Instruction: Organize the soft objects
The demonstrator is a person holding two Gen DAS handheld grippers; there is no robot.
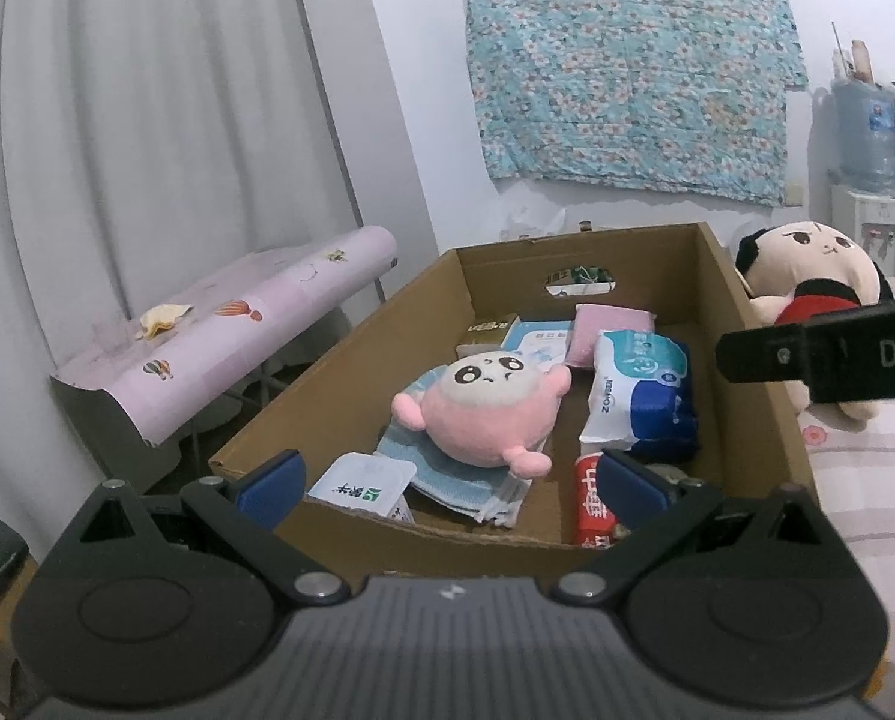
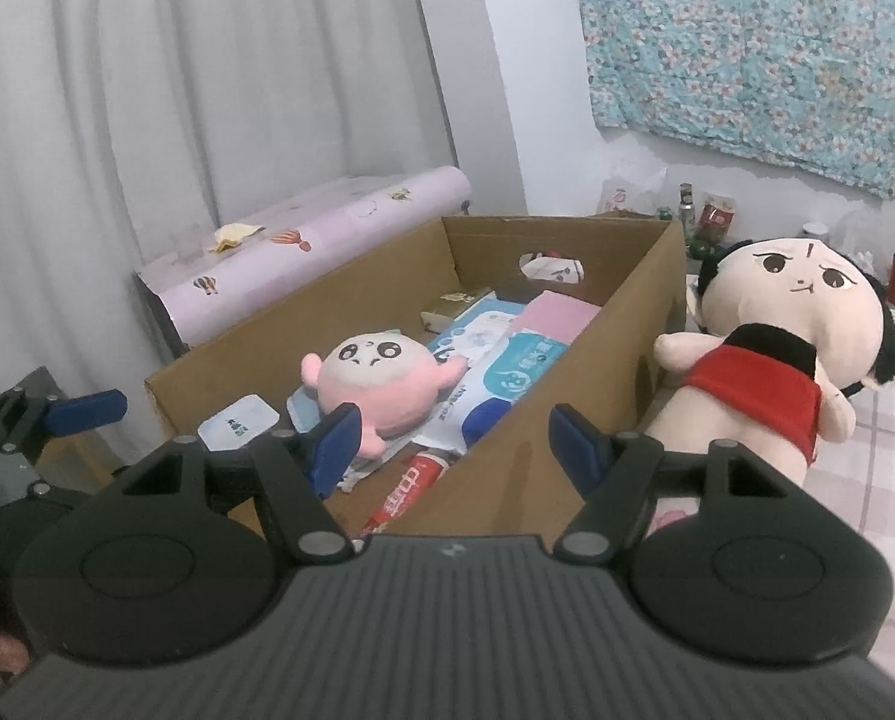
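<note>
Tongs: left gripper (image 1: pixel 447 480) & right gripper (image 2: pixel 450 441) both spread, empty.
Right view only: doll (image 2: pixel 777 348) whole, upright, beside box (image 2: pixel 507 480).
Pink plush (image 1: pixel 483 408): face up, prob. lengthwise lower-left to upper-right.

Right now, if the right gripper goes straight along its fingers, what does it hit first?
Probably the cardboard box: its near right corner and side wall sit between the open fingers of the right gripper. The big plush doll stands off to the right, outside the box. Depth is unclear.

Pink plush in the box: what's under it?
The pink plush lies on folded light-blue cloth, one end over a white-blue packet. What lies beneath the cloth is covered, apart from a white sachet beside it.
</note>
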